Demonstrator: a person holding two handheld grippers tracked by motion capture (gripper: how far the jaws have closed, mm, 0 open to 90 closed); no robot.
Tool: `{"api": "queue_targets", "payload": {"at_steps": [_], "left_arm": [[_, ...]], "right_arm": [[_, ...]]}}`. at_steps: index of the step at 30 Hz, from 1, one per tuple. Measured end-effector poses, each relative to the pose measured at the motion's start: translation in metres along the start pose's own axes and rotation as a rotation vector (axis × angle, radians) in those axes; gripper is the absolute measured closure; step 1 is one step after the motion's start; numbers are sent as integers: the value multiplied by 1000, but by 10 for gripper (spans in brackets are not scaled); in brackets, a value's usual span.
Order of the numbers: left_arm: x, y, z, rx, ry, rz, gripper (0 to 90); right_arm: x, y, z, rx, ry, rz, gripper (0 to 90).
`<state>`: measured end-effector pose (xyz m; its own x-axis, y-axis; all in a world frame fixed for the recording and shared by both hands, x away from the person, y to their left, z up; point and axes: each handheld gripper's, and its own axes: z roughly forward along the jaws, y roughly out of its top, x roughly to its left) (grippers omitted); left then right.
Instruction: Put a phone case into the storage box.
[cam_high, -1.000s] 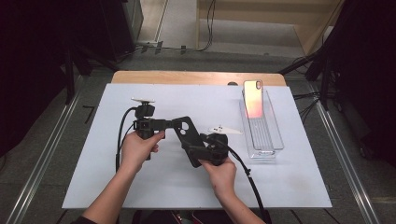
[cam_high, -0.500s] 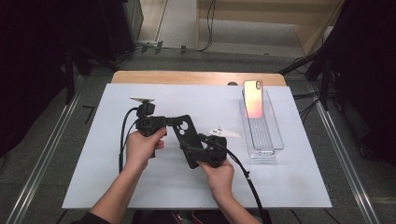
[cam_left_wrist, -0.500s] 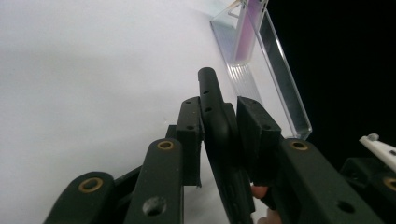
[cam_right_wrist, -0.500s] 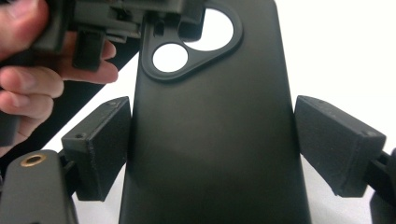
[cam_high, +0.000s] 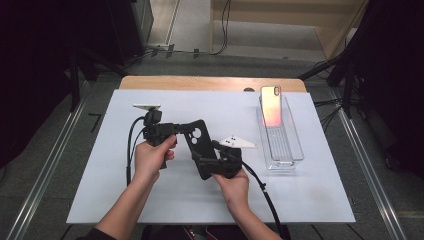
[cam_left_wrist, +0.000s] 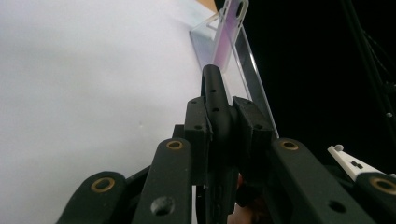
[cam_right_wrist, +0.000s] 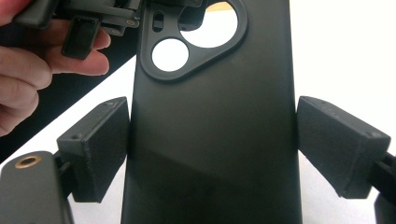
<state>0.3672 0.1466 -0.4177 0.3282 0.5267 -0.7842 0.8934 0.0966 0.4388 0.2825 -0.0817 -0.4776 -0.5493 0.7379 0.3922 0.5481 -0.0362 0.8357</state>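
Note:
A black phone case (cam_high: 200, 145) with a camera cut-out is held above the white mat between both grippers. My left gripper (cam_high: 181, 129) comes from the left. Its jaws have just been closing and now pinch the case's upper edge (cam_left_wrist: 212, 88) between the pads (cam_left_wrist: 198, 121). My right gripper (cam_high: 214, 165) grips the case (cam_right_wrist: 210, 93) across its width lower down, one pad (cam_right_wrist: 100, 149) on each long side. The left gripper (cam_right_wrist: 112, 14) and the hand on it appear at the top of the right gripper view.
A clear plastic tray (cam_high: 290, 150) stands at the right of the mat (cam_high: 150, 200), with a phone (cam_high: 271, 105) leaning upright at its far end. The wooden table edge (cam_high: 200, 82) runs behind. Cables trail from both grippers toward the person.
The left gripper's jaws have closed onto the upper edge of the case. Both hands and the case have stayed in place.

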Motion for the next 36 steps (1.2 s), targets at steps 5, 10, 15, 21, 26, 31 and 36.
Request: {"api": "queue_targets", "payload": {"at_steps": [5,10,15,21,26,31,36], "left_arm": [[-8,-1,-1,-6,-8,31,775],[-14,-2,-2,-14,8,62,775],[-18,-3,-3,-28,35,101,774],[-21,-4,-4,-37,53,169,773],[-22,-6,-4,-57,80,228,773],[-24,-9,-5,-74,75,286,773],[-25,-13,-5,-92,103,334,773]], "right_arm": [[-1,8,-1,1,37,-34,0],[-6,15,-5,46,102,-55,0],[-11,22,-12,96,73,-53,0],[-15,25,-19,154,87,-57,0],[-17,26,-29,179,89,-73,0],[-21,25,-37,182,82,-82,0],[-24,22,-41,199,80,-81,0]]}}
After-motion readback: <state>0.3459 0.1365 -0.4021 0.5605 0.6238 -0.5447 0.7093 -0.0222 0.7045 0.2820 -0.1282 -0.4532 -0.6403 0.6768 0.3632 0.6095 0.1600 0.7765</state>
